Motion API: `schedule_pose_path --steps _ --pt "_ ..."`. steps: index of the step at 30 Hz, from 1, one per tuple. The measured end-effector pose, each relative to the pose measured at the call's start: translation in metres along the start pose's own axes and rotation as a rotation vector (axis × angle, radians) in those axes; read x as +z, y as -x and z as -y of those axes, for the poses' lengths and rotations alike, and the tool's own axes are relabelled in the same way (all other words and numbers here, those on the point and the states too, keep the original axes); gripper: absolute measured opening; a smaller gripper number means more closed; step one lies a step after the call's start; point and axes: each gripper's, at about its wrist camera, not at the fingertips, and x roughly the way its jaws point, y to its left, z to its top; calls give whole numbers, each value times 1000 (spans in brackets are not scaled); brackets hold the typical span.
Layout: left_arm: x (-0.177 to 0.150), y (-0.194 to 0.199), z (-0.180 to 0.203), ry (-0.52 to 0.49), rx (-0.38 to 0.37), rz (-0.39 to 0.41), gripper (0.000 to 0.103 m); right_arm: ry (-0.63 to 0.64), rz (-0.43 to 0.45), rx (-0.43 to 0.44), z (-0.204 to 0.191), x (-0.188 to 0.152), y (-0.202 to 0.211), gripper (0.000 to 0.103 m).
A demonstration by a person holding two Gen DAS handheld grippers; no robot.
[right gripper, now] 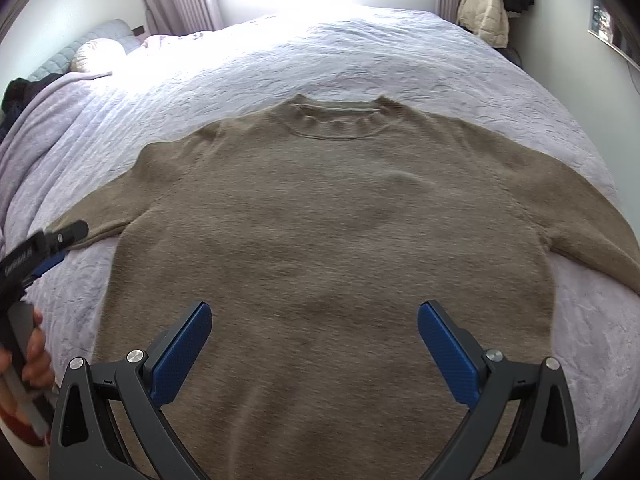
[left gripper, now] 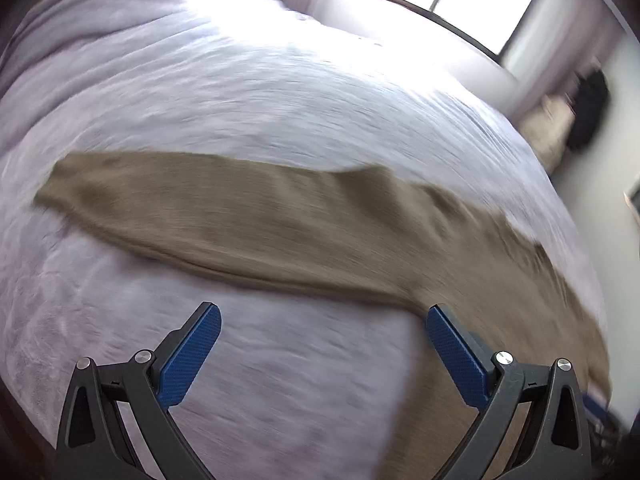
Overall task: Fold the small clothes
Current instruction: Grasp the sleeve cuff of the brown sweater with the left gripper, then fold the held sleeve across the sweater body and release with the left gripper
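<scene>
The tan sweater (right gripper: 328,232) lies flat on the bed (right gripper: 360,52), front up, collar (right gripper: 338,118) toward the window and hem toward the person. Its body runs from near edge to far edge, while both sleeves stretch straight out sideways, so its longest line goes across the bed.

The left hand-held gripper (left gripper: 322,316) hovers just short of the left sleeve (left gripper: 224,216), fingers spread wide and empty. The right hand-held gripper (right gripper: 314,312) hangs over the lower body of the sweater, equally wide apart, holding nothing.

The likely trouble, I'd say, is the knit: it is thick and soft, so a pinch may catch only the top layer, or drag the quilted cover up with the sleeve. Pulling the sleeve across could also skew the body.
</scene>
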Motion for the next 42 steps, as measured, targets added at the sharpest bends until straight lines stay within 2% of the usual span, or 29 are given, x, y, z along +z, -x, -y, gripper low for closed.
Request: schedule_pose_path --steps 3,6,9,16,18,19,20,21,22,23,25,27,30,34,38,42 --pt "12 -5 -56 134 19 30 103 22 -10 22 -12 1 -7 103" --pt "17 -10 -98 222 27 62 103 38 -20 35 -24 1 -13 103" --pt "19 -27 -126 308 -63 54 103 54 -32 46 -33 1 -18 103" --pt "41 -47 -126 335 -129 74 103 79 -50 85 -51 2 -25 103" --pt "41 -47 -128 363 -129 88 99 85 -53 101 -55 1 -25 103" --pt "41 -46 -130 378 -129 100 81 88 -54 109 -56 0 -25 103" --pt "42 -47 -131 384 -131 100 53 92 -55 120 -58 0 -25 102" --pt "43 -49 -133 383 -137 84 39 97 -53 132 -59 -1 -24 101" --pt "44 -52 -134 385 -139 73 16 102 -52 142 -60 -1 -23 100" --pt "44 -53 -136 389 -136 70 13 106 -50 151 -60 -1 -23 96" --pt "43 -49 -132 377 -144 93 13 106 -51 170 -59 -2 -22 89" --pt "46 -36 -120 324 -151 143 13 93 -57 191 -56 -3 -22 82" --pt "53 -12 -84 210 -170 209 13 70 -64 209 -48 -6 -23 81" --pt "65 14 -15 58 -227 259 13 35 -47 225 -32 -9 -17 81" --pt "65 17 69 -70 -302 237 13 -20 -18 232 -7 -11 -8 81" --pt "39 3 162 -234 -357 172 13 -86 5 214 29 -11 0 81"
